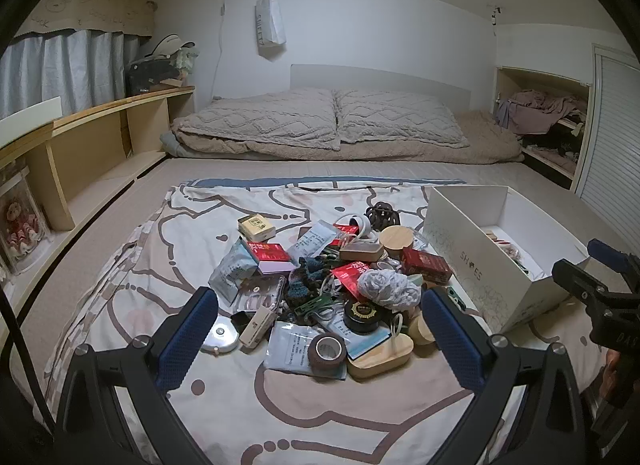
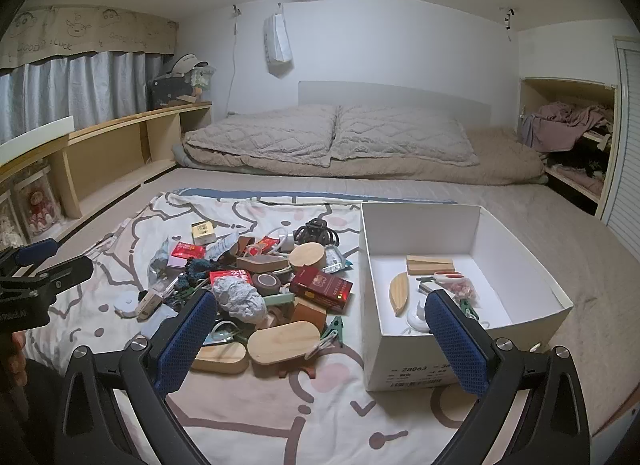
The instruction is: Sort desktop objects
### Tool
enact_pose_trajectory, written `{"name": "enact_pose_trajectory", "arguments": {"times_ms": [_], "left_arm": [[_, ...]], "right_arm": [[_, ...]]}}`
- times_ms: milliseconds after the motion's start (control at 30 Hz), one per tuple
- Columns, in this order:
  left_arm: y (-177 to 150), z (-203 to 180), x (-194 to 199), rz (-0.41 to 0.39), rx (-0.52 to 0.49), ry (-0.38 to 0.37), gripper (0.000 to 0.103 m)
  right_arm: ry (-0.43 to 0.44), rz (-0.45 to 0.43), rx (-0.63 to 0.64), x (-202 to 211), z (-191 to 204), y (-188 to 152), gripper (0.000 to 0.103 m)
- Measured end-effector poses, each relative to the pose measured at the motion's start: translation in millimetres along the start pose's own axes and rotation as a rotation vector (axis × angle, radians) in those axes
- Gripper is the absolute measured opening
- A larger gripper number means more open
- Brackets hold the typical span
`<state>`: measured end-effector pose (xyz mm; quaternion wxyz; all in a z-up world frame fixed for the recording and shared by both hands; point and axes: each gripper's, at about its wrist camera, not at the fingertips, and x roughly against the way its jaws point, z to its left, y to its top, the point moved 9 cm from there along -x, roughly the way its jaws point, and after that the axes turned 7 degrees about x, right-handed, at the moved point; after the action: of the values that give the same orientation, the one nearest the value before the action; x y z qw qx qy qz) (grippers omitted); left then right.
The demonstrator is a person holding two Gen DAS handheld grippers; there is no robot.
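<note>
Setup: pile of small objects (image 1: pixel 332 289) heaped on a patterned sheet (image 1: pixel 192 233) spread over the bed. White shoe box (image 2: pixel 460 349) sits just right of the pile, touching the sheet, open top.

Box contents so far (right wrist view): wood blocks (image 2: pixel 430 265), a curved wood piece (image 2: pixel 400 293), scissors with red handle (image 2: pixel 448 276), a small bag of reddish bits (image 2: pixel 464 289). Judged: sorting is under way, most of the pile not yet moved.

Left claw (image 1: pixel 320 345): jaws wide apart, holding nothing, hovering over the near edge of the pile, above the roll of brown tape (image 1: pixel 328 350) and the black round tin (image 1: pixel 362 315).

Right claw (image 2: pixel 320 339): jaws wide apart, empty, hanging between pile and box; one finger overlaps the near box wall in view.

Risks from here (judgement):
- Pile is tangled. White cables (image 1: pixel 352 241) and the knitted yarn (image 1: pixel 388 285) thread among other items; lifting one may drag neighbours off the sheet.
- Oval wood lids (image 2: pixel 284 341) lie stacked and tilted; a nudge could slide them.
- Green clip (image 2: pixel 335 329) lies near the box base, easy to knock under it.
- Box is light card on soft bedding; a claw bumping its wall could tip or shift it.
- Flat foil packets (image 1: pixel 292 353) lie flush to the sheet; pinching may grab fabric.
</note>
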<state>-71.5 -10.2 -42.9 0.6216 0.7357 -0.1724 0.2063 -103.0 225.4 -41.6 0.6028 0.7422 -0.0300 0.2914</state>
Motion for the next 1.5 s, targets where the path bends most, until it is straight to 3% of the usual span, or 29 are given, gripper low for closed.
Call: {"name": "enact_pose_trajectory", "arguments": {"times_ms": [1500], "left_arm": [[-0.7, 4.8, -9.8, 0.001, 0.006, 0.041, 0.103]], "right_arm": [[0.027, -0.005, -0.007, -4.2, -0.3, 4.1, 0.103]]}}
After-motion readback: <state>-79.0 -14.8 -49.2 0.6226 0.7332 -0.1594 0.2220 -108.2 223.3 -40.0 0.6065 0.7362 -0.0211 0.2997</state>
